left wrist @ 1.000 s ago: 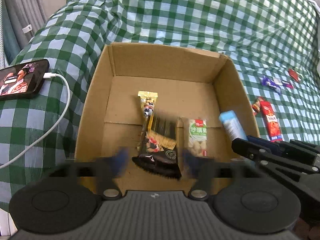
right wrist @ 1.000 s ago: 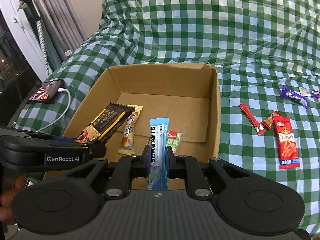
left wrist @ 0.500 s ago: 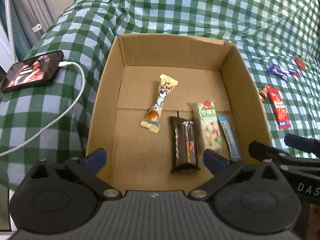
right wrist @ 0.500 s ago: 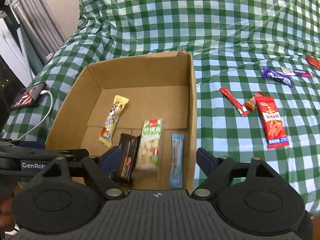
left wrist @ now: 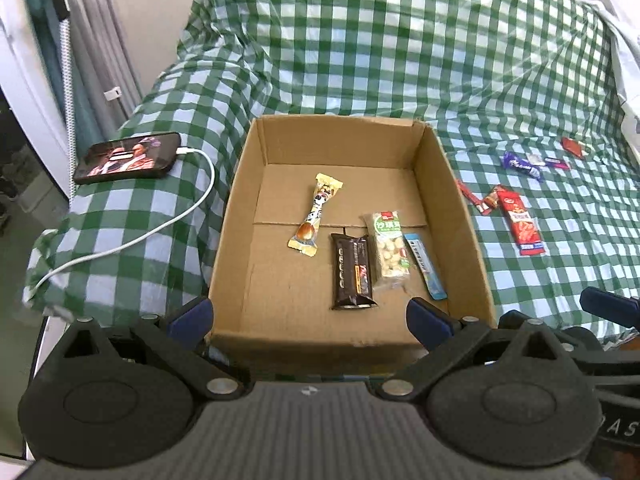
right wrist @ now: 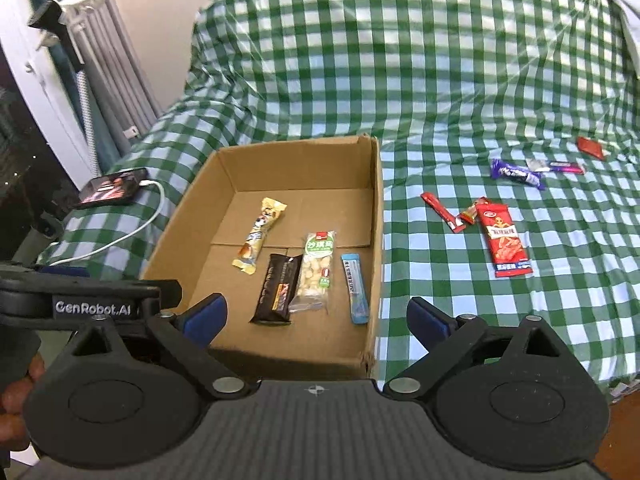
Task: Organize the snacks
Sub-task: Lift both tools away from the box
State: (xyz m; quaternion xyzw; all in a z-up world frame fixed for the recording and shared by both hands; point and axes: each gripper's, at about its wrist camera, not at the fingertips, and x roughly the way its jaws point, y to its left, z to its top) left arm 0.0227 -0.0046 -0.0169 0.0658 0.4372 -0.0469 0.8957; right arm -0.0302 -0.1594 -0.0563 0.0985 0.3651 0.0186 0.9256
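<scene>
An open cardboard box (left wrist: 236, 216) (right wrist: 374, 216) sits on a green checked cloth. Inside lie a yellow snack (left wrist: 315, 216) (right wrist: 259, 236), a dark brown bar (left wrist: 352, 271) (right wrist: 277, 289), a green peanut pack (left wrist: 390, 249) (right wrist: 316, 271) and a light blue stick (left wrist: 425, 266) (right wrist: 354, 288). My left gripper (left wrist: 308, 318) is open and empty at the box's near edge. My right gripper (right wrist: 318, 314) is open and empty, also at the near edge. To the right of the box lie a big red packet (left wrist: 522, 221) (right wrist: 504, 240), small red sticks (right wrist: 442, 212) and a purple bar (right wrist: 516, 173).
A phone (left wrist: 128, 157) with a white charging cable (left wrist: 160, 224) lies left of the box. Farther right lie a small red packet (right wrist: 590, 147) and a thin purple wrapper (right wrist: 556, 167). Curtains and a window frame (right wrist: 60, 92) stand at the left. The cloth rises behind the box.
My left gripper let go of the dark brown bar and my right let go of the light blue stick; both now lie in the box. Both grippers opened and drew back.
</scene>
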